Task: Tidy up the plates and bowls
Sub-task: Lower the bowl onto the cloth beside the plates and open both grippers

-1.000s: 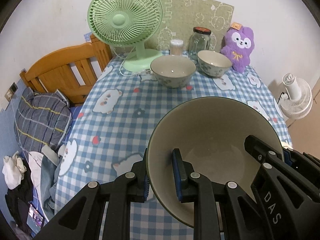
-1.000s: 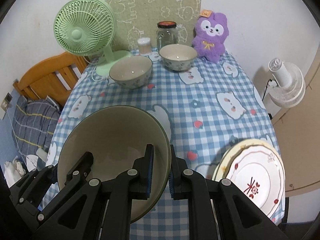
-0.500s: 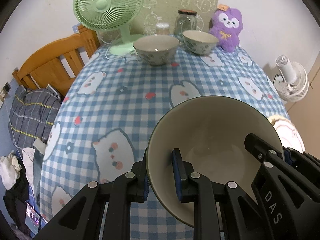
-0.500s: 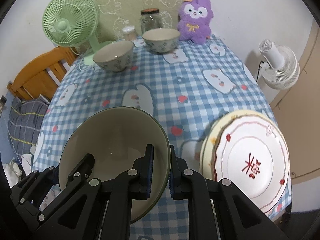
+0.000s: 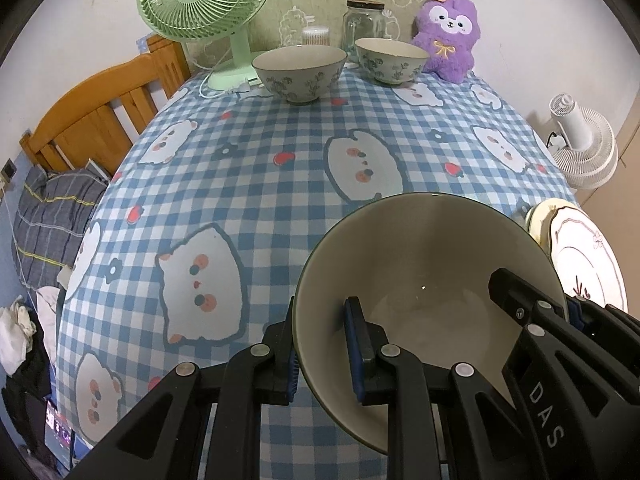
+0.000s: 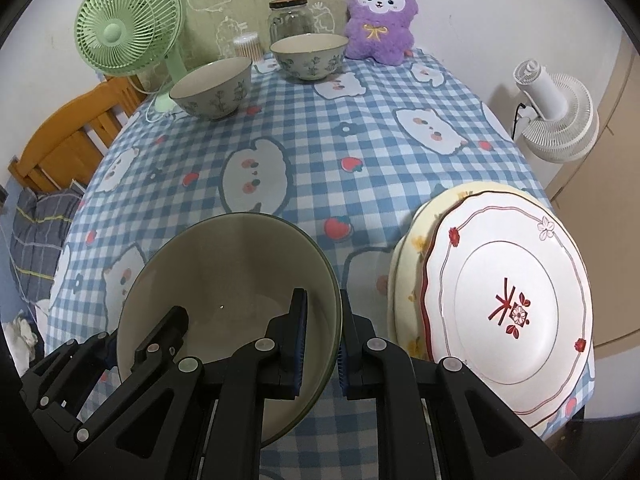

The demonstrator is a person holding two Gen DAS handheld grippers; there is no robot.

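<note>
A large green-rimmed bowl (image 5: 428,264) (image 6: 236,272) hangs over the near part of the checked tablecloth, held by both grippers. My left gripper (image 5: 320,344) is shut on its left rim and my right gripper (image 6: 322,340) is shut on its right rim. Each has one pad inside the bowl and one outside. A stack of plates (image 6: 508,304) (image 5: 584,256) lies on the table just right of the bowl, a white plate with red marks on top. Two smaller floral bowls (image 5: 299,68) (image 5: 386,60) (image 6: 212,88) (image 6: 309,56) stand apart at the far end.
At the far edge stand a green desk fan (image 5: 204,12), a glass jar (image 5: 364,24), a small pot of cotton swabs (image 6: 247,45) and a purple plush toy (image 5: 448,36). A wooden bed frame (image 5: 96,120) with bedding lies left. A white floor fan (image 6: 556,120) stands right.
Both grippers have sunk toward the table with the large bowl between them. The far bowls have slid up the views and the plate stack now looks bigger beside the bowl.
</note>
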